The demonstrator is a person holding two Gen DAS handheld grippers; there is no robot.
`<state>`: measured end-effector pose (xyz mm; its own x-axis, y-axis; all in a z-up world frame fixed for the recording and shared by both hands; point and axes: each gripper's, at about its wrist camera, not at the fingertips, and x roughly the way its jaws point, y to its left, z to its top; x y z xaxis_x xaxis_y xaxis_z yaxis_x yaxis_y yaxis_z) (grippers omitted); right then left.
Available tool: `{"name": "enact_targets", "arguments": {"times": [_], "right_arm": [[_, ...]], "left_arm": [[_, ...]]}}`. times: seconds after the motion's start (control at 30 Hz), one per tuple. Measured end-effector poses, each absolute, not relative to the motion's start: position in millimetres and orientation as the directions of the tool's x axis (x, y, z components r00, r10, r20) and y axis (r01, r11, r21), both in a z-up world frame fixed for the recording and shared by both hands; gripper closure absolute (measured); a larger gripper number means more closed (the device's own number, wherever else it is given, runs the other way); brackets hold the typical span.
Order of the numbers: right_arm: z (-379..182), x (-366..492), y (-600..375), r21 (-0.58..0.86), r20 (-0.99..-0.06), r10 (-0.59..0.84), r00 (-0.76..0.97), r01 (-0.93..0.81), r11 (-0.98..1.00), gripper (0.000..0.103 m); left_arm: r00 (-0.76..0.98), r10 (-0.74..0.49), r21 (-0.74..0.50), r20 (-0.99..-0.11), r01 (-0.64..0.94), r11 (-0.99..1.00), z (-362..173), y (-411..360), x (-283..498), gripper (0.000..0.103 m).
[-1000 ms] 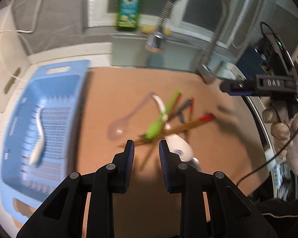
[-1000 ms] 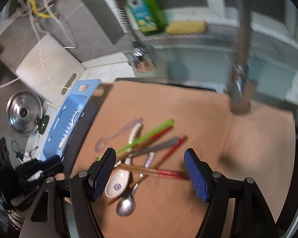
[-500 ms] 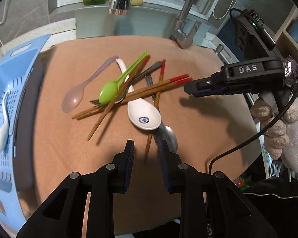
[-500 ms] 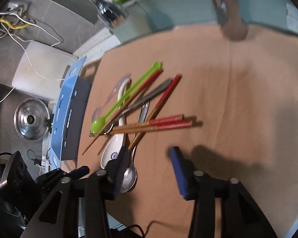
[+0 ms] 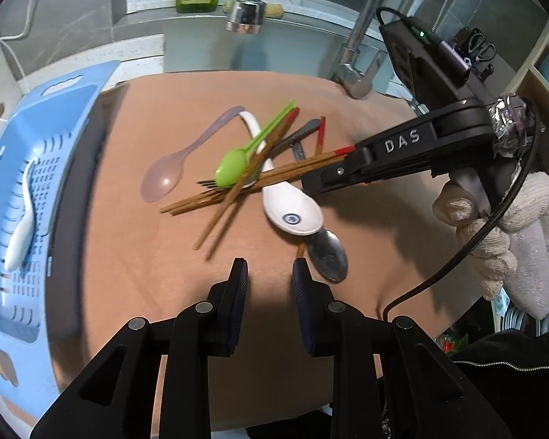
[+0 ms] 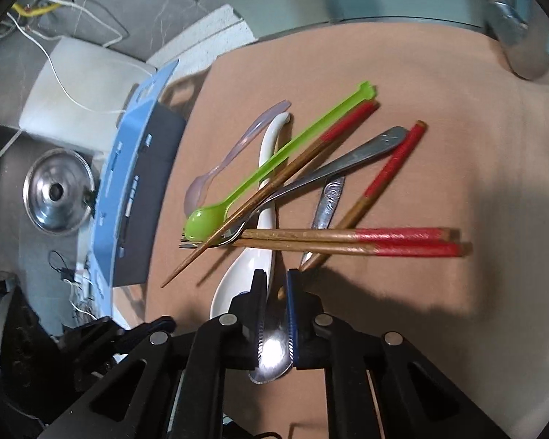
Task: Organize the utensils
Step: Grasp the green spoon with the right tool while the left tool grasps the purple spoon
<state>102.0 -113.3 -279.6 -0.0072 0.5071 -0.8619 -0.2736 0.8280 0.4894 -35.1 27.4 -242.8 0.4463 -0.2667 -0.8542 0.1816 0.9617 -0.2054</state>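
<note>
Over the utensil pile [image 6: 292, 197], right gripper [image 6: 276, 289] low, fingers [image 6: 258, 292] narrowed

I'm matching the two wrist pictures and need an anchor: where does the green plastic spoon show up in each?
Left wrist: green spoon lies centre, bowl toward the camera, handle running up-right, atop the pile.
Right wrist: green spoon has its bowl left of centre, handle slanting up-right.
Shared landmark: the white ceramic spoon lying under it in both.
</note>
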Motion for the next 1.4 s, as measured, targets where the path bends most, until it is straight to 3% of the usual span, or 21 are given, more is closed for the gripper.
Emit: {"name": "enact_targets", "arguments": {"times": [0.47, 0.6, 0.73, 1.2, 1.4], "right_arm": [[-268.6, 103.4, -111.0, 0.514, -0.850, 0.526, -0.028, -0.266, 0.816, 0.093], [-255.5, 118.5, -127.0, 0.577, -0.806, 0.592, 0.027, -0.193, 0.794, 0.079], [-252.3, 139.5, -128.7, 0.632, -0.765, 0.642, 0.048, -0.132, 0.763, 0.078], [-277.5, 174.2, -95.8, 0.546, -0.837, 0.547, -0.009, -0.070, 0.835, 0.077], [-277.9, 177.2, -95.8, 0.561, -0.828, 0.561, -0.014, -0.048, 0.826, 0.077]], "left_arm": [[0.497, -0.226, -0.160, -0.838, 0.172, 0.972, -215.7, 58.8, -22.5, 0.079], [0.509, -0.208, -0.129, -0.835, 0.187, 0.974, -208.8, 63.0, -5.8, 0.079], [0.512, -0.192, -0.105, -0.837, 0.195, 0.975, -206.7, 66.2, 9.0, 0.079], [0.502, -0.163, -0.055, -0.849, 0.222, 0.974, -207.2, 80.0, 38.9, 0.079], [0.495, -0.165, -0.054, -0.853, 0.231, 0.971, -210.3, 80.4, 46.3, 0.079]]}}
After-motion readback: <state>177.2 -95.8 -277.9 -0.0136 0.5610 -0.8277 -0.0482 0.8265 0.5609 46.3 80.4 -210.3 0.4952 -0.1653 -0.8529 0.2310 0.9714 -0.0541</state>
